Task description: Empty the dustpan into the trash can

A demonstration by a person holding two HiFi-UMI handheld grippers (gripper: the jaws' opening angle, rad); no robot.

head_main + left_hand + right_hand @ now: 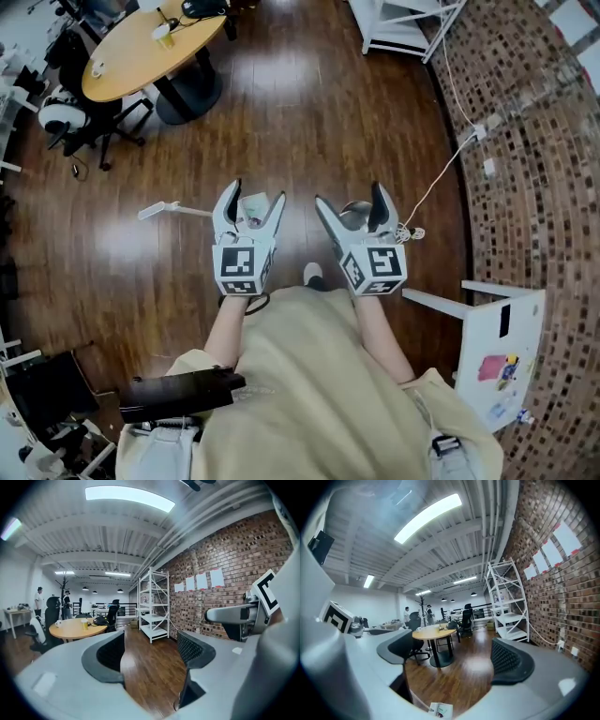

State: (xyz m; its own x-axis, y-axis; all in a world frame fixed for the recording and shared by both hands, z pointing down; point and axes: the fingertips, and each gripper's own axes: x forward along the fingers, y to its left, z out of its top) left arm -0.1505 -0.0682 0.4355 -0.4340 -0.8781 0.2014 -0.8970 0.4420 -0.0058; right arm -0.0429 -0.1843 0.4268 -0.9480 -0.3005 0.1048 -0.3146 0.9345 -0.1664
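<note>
Between the jaws of our left gripper we see only bare wooden floor, and the same holds for our right gripper. Both pairs of jaws stand wide apart and hold nothing, so the task looks not yet begun. Just outside the left gripper's outer jaw, a white handle lies flat on the floor and runs in behind that gripper. We take it for the dustpan's handle, though the pan end is hidden and we cannot be sure. A pale printed scrap shows in the gap of the left jaws from above, and a similar scrap lies low beneath the right jaws; whether they are one thing we cannot tell. Behind the right jaws sits a round grey thing, possibly the trash can, but it is mostly covered. The main risk, as we judge it, is that both grippers point almost level while everything we need lies below them. Neither gripper view shows the handle, so a reach down would go half blind and the jaws could close on air or knock the handle aside. If we grip the handle far from the pan, the pan may sag or roll and spill its load before it reaches the can. A white cable ends in a loop just beside the right gripper's outer jaw, and that jaw could snag it as it swings down. Our own shoe is close below both grippers and could kick the pan.
</note>
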